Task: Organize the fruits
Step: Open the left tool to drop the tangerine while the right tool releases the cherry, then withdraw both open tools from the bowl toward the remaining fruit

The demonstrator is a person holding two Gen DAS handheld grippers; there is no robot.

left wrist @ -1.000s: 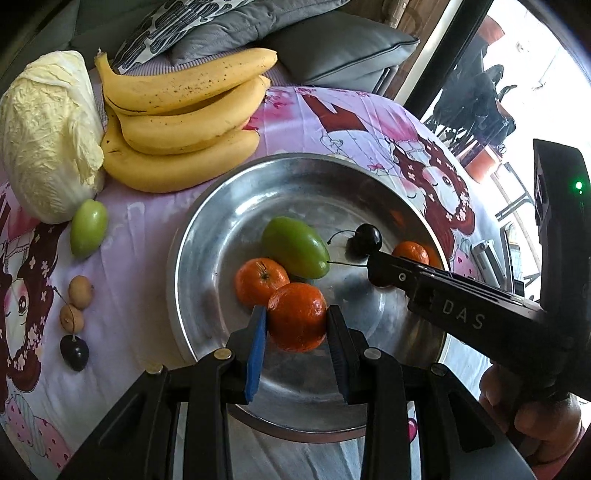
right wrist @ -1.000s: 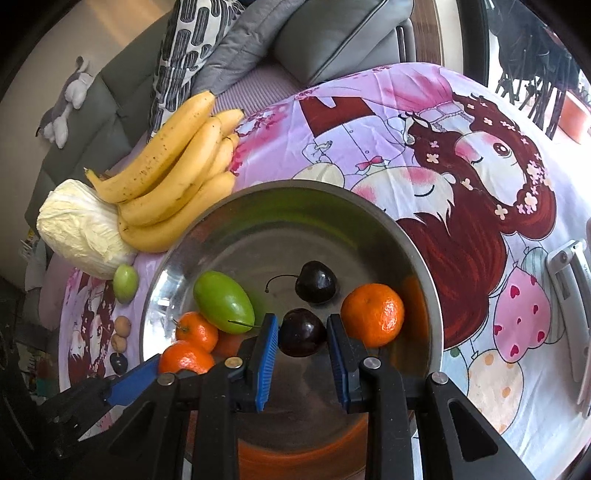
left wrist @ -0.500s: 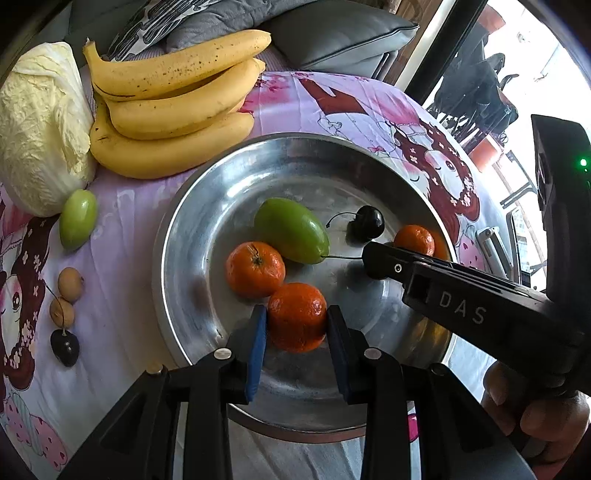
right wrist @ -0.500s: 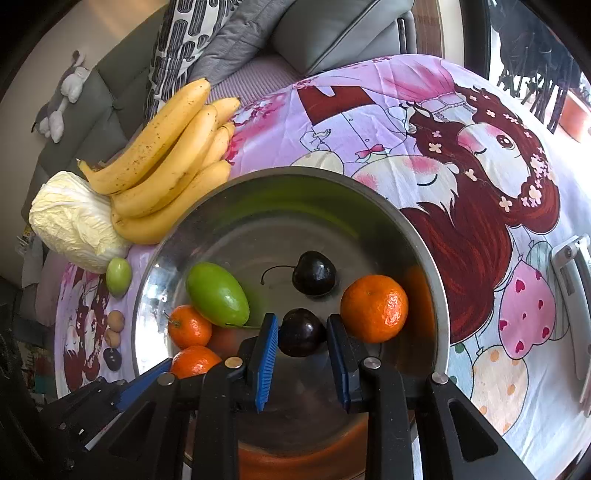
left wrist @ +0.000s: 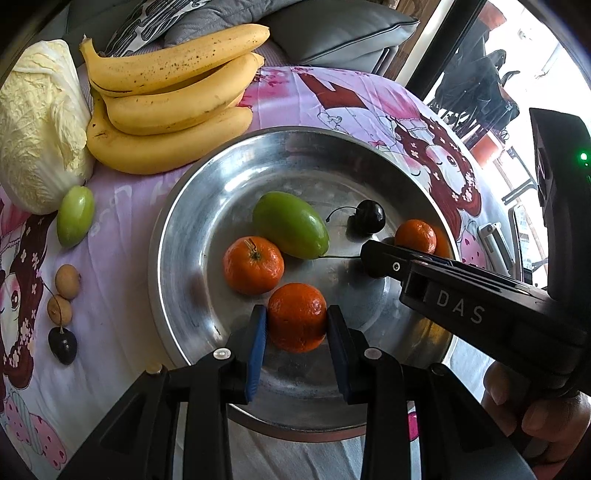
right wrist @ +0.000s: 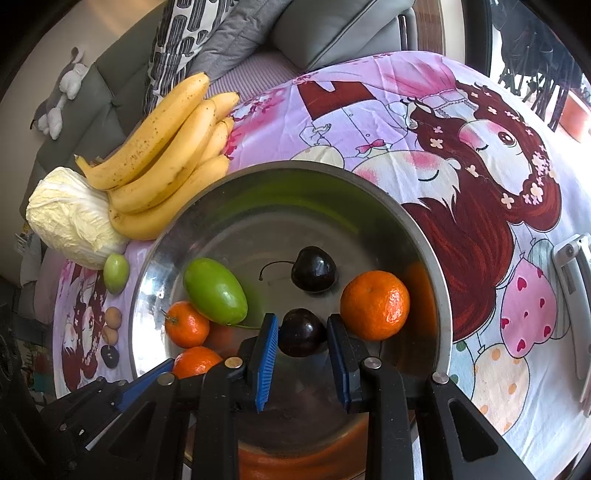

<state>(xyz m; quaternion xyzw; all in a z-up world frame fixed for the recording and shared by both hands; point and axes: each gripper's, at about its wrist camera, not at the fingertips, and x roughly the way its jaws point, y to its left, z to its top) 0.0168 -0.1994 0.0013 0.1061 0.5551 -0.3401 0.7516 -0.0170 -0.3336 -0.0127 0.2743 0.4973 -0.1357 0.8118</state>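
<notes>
Left gripper (left wrist: 296, 323) was pinching a mandarin (left wrist: 297, 321): blue ribbed pads flush against both sides of the dimpled orange skin, fruit over the near floor of the steel bowl (left wrist: 177, 236). Couldn't tell if it rested on the metal or hung just above it.

Right gripper (right wrist: 302, 332) was clamped on a dark cherry (right wrist: 301, 332), glossy and near-black, thin green stem trailing left. Same bowl, near side.

Bowl: round, shallow, brushed metal, scuffed floor, reflective wall.

Just past the held mandarin sat a second mandarin (left wrist: 253, 264), stem nub up, touching a smooth green oval fruit (left wrist: 291, 225). Past the held cherry, a second cherry (right wrist: 314, 269) with a curled stem lay loose on the floor. A third mandarin (right wrist: 375, 304), pebbled skin, sat against the bowl's right wall.

Off the bowl to the left, on the printed cartoon tablecloth (right wrist: 369, 122): another dark cherry (left wrist: 63, 345), two small tan round fruits (left wrist: 62, 295), then a small green oval fruit (left wrist: 75, 216).

Further back: a bunch of speckled yellow bananas (left wrist: 166, 107) touching the bowl's far-left rim, with a crinkled pale napa cabbage (left wrist: 37, 125) beside them. Grey cushions (right wrist: 325, 26) behind the table.
</notes>
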